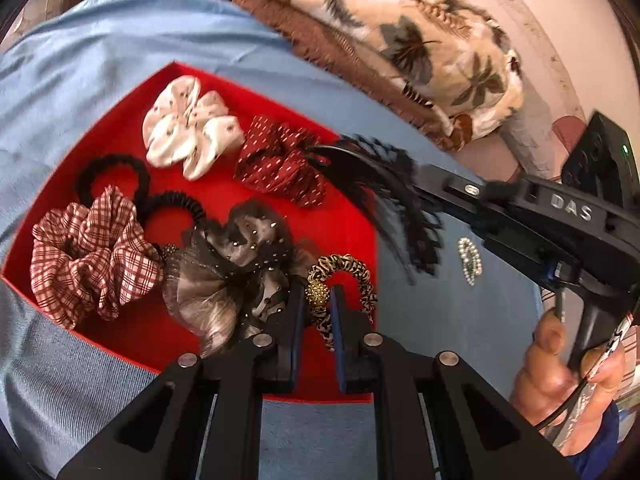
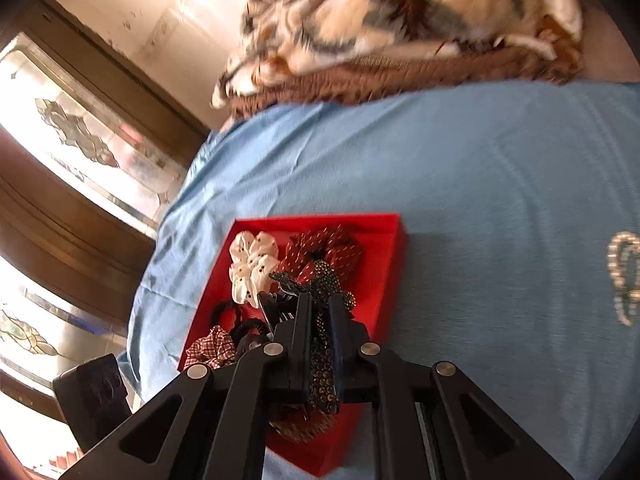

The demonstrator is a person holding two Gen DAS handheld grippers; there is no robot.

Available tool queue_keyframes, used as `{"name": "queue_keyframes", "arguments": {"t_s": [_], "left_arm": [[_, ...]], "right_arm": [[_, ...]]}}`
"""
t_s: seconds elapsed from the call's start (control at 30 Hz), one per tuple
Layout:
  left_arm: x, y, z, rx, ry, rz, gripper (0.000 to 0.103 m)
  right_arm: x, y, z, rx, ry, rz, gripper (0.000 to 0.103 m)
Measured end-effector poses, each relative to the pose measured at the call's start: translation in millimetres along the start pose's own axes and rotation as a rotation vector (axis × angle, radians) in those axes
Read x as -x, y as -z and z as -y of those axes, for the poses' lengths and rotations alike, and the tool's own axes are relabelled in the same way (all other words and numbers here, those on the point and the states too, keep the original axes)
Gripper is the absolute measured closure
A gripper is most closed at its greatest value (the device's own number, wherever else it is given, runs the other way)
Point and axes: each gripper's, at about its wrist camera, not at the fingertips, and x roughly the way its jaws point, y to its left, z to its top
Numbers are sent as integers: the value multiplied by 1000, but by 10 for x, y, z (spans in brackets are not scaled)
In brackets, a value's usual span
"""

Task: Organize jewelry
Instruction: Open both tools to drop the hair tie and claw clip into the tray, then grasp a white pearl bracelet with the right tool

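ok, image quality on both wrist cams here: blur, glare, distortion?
Left wrist view: red tray and white scrunchie fairly sharp; the dark fringed piece held by the right gripper is motion-smeared. Right wrist view: softer overall, floral blanket blurred, window at left blown out. Both: strong fisheye bending, dark vignette in the corners.

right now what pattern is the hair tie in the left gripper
Zebra-like black and beige stripes with a gold bead, on the hair tie in the left gripper; left wrist view shows it best.
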Motion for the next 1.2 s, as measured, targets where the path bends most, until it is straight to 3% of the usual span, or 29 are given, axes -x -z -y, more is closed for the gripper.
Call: {"name": "queue_keyframes", "arguments": {"t_s": [0.23, 0.4, 0.6, 0.7, 0.77, 0.87, 1.0, 1.2], "left_arm": [[-103, 74, 10, -26, -20, -50, 91], [-137, 114, 75, -50, -55, -66, 91], [-50, 131, 78, -59, -62, -44, 87], [14, 147, 79, -53, -46, -31, 75], [79, 154, 84, -53, -25, -11, 69], [177, 162, 89, -50, 19, 15, 64], [368, 193, 96, -53, 82, 76, 61], [546, 255, 246, -86, 155, 139, 60]], "right_arm": [[-452, 29, -74, 65, 107, -62, 95], [-434, 24, -156, 162, 206, -53, 95], [-418, 30, -214, 190, 256, -45, 95], [-348, 44, -221, 171, 257, -29, 83], [-259, 65, -229, 169, 255, -10, 70], [-47, 115, -192, 179, 267, 24, 66], [341, 181, 114, 158, 322, 61, 65], [922, 235, 1139, -5, 492, 114, 65]]}}
